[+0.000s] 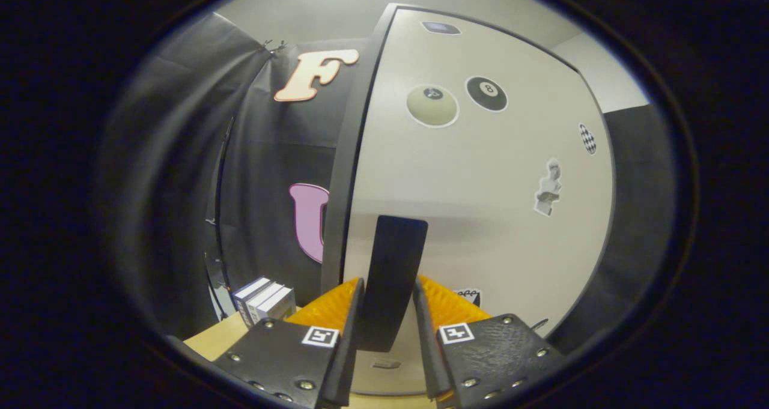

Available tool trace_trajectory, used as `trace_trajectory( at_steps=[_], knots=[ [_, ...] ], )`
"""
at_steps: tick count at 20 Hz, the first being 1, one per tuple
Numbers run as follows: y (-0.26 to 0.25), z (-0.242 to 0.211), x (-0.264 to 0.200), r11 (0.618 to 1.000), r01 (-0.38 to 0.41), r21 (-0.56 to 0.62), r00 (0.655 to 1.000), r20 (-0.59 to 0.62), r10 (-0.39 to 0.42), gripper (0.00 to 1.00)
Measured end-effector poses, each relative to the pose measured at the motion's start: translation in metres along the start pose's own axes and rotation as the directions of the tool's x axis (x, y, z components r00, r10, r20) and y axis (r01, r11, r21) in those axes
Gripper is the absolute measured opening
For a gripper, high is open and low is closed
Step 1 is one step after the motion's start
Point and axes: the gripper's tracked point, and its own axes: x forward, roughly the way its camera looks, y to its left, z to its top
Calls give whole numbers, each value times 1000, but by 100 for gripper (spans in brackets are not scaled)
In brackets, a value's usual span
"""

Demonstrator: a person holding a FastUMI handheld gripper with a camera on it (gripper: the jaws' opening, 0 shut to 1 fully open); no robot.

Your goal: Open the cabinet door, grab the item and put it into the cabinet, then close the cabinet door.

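In the gripper view, the gripper (387,313) sits close against the cabinet door (480,217), a pale panel with a dark frame. Its two fingers (345,337), orange behind black pads, stand on either side of the door's black handle (393,277), a flat upright bar. The handle runs down between the pads and rises above their tips. The jaws are narrowed onto the handle, with both pads lying against its sides, so they appear to pinch it.

Each finger carries a black plate with bolts and a small square marker (320,336) on top.

The door bears several stickers: a cream ball (432,105) and a black eight ball (486,93) side by side high above the handle, a checkered oval (588,139) near the far edge, a pale figure (548,188) below that, and a small dark patch (441,28) near the top. Another sticker (468,295) peeks out just past the right finger.

The door's dark edge (348,157) runs upright just left of the handle. Whether the door is fully closed cannot be told.

Left of the door, beyond the left finger, a stack of boxes (264,301) stands on the wooden table (210,340), apart from the gripper and outside the cabinet. The black booth wall (180,187) hangs behind.
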Motion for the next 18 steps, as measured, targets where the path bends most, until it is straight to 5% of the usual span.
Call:
trace_trajectory(
  at_steps=[2,6,18],
  knots=[
    [1,-1,-5,1000,-10,10,1000,-11,10,46],
    [2,-3,-2,998,-17,56,999,-39,19,24],
    [-8,-4,-47,994,-111,15,992,-52,112,24]
  ],
)
